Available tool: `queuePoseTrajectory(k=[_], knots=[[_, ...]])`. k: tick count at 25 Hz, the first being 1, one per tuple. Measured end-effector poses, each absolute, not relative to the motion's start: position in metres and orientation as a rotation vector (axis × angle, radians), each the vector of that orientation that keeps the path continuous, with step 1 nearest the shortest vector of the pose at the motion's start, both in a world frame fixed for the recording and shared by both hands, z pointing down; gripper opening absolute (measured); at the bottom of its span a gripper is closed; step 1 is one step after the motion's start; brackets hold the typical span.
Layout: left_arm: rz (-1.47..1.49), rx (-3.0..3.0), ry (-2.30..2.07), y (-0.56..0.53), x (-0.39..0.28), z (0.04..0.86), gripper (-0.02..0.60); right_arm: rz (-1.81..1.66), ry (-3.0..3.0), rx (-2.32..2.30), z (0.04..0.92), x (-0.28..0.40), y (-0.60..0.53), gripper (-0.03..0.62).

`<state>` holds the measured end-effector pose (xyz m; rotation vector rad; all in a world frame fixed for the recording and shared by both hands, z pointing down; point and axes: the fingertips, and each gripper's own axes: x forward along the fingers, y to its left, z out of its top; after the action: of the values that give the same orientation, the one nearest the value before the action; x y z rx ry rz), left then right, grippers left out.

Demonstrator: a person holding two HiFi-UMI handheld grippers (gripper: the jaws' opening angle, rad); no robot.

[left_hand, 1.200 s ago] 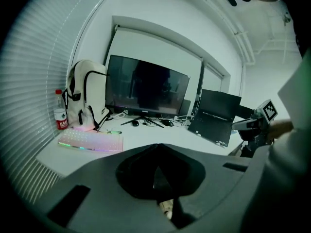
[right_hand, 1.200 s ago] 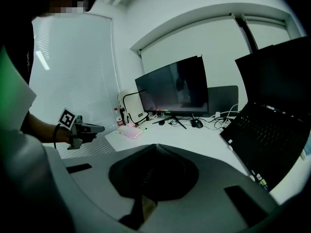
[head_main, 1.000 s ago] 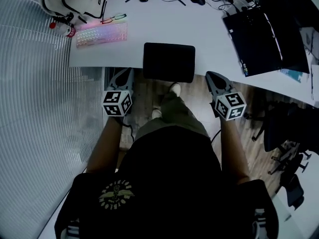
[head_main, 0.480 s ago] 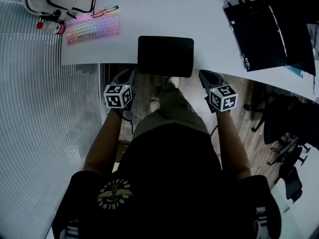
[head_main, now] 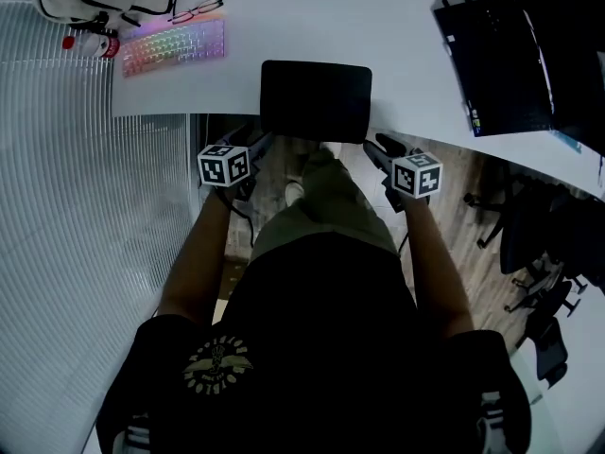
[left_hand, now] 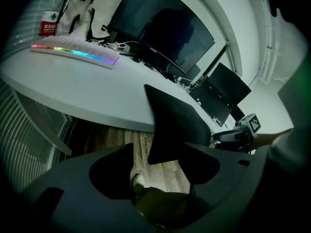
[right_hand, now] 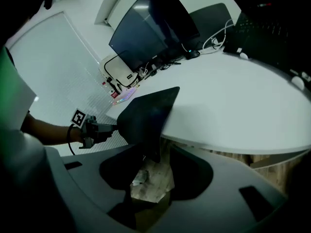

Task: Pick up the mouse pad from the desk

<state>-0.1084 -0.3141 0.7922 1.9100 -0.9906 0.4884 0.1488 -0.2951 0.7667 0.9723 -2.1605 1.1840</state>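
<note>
The mouse pad [head_main: 316, 102] lies at my 12 o'clock, overhanging the surface's [head_main: 406, 55] near edge, which leaves me corners to pinch. My left gripper [head_main: 257, 144] sits at its 7 o'clock corner and my right gripper [head_main: 375, 148] at 5 o'clock. Both sets of fingers are opening, each framing a corner, clamping nothing.

Office workstation: curved white desk [head_main: 406, 55], large monitor [left_hand: 165, 33], rainbow-backlit keyboard [head_main: 173, 47], tangled cables [right_hand: 219, 37], wheeled chairs [head_main: 539, 244] on wood floor [head_main: 454, 187].
</note>
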Motion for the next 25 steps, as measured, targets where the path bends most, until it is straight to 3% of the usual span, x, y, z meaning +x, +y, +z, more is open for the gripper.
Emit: queuePoseTrajectory(k=[3,12,15,16,19,25], knots=[[0.520,1.913,-0.934,-0.314,-0.100,0.802,0.296,1.273,-2.147,0.960,0.777,0.144,-0.297,0.201],[0.481,1.898,-0.826,-0.322,-0.075,0.803,0.301,1.361,-2.157,0.869,0.790,0.117,-0.307,0.195],[0.563,1.908,-0.824,-0.317,-0.074,0.799,0.250,1.295,-2.146,0.869,0.786,0.114,-0.308,0.120],[0.606,1.911,-0.825,-0.314,-0.074,0.798,0.205,1.270,-2.132,0.885,0.785,0.116,-0.309,0.077],[0.716,1.919,-0.848,-0.310,-0.076,0.789,0.059,1.207,-2.115,0.905,0.775,0.118,-0.309,0.031],[0.802,1.951,-0.943,-0.305,-0.075,0.760,0.021,1.010,-2.151,0.915,0.743,0.105,-0.307,0.015]])
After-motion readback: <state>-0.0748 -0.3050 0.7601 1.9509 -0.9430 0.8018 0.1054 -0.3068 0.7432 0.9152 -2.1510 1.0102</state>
